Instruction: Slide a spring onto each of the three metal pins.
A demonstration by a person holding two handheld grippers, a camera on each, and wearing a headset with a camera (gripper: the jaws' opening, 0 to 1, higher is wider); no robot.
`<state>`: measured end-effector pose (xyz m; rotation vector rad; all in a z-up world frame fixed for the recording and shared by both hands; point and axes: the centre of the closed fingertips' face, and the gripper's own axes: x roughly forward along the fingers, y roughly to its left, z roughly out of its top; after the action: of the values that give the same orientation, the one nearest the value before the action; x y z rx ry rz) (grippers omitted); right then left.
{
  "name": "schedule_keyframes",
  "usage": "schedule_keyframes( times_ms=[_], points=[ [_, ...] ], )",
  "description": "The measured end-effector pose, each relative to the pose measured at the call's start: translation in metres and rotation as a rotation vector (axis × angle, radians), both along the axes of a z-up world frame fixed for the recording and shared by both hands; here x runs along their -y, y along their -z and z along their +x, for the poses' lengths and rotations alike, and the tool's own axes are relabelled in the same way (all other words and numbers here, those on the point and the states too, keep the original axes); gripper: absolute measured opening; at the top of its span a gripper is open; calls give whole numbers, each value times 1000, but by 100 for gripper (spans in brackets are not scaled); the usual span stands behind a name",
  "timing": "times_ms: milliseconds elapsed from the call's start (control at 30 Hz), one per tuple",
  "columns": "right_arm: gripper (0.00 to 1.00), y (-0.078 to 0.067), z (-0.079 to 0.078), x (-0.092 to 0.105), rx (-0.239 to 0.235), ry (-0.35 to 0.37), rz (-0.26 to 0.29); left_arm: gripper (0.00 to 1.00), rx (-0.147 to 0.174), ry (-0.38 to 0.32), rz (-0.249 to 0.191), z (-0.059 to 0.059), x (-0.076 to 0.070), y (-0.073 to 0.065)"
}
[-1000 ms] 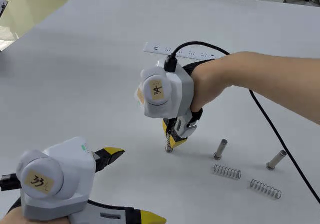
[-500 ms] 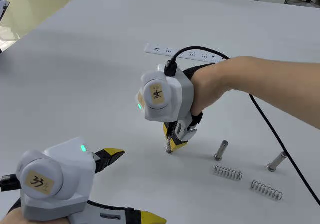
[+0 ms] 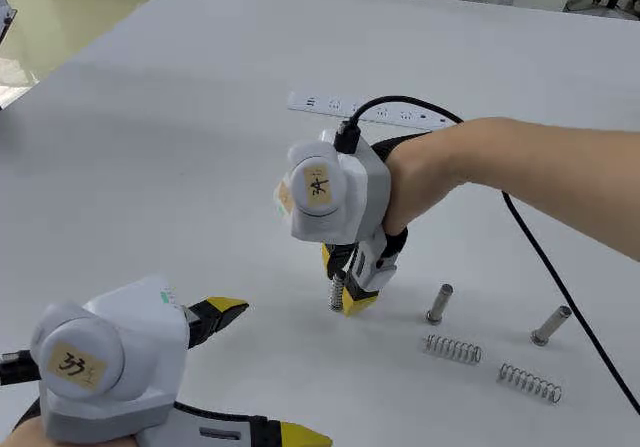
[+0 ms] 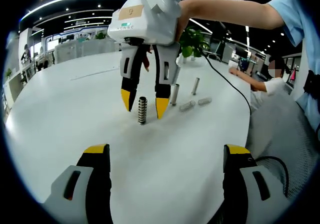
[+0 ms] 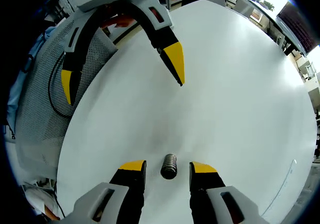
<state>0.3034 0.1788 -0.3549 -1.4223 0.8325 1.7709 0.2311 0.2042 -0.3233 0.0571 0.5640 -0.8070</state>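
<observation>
So you're sitting at roughly one of three. The first spring [image 4: 142, 110] is standing upright, on its pin as far as I can tell, while the middle pin [image 3: 439, 303] and far pin [image 3: 552, 325] are standing bare, with the second spring [image 3: 452, 348] and third spring [image 3: 529, 383] lying loose just beside them. Your right gripper [image 3: 345, 299] is pointing down over the first spring, jaws apart and straddling it, seemingly not touching. Your left gripper [image 4: 167, 156] is idling wide open, holding nothing.
</observation>
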Motion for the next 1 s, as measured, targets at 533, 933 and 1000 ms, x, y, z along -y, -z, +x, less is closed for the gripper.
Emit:
schedule_keyframes(
  times_ms=[533,933,1000],
  points=[
    [91,-3,-6,1,-43,126,139,93,13,-5,-11,6,1,-7],
    [99,-14,-6,15,-62,243,236,93,21,-10,-17,9,1,-13],
    [99,-19,-6,18,-66,272,268,93,24,-11,-17,10,1,-14]
  ],
)
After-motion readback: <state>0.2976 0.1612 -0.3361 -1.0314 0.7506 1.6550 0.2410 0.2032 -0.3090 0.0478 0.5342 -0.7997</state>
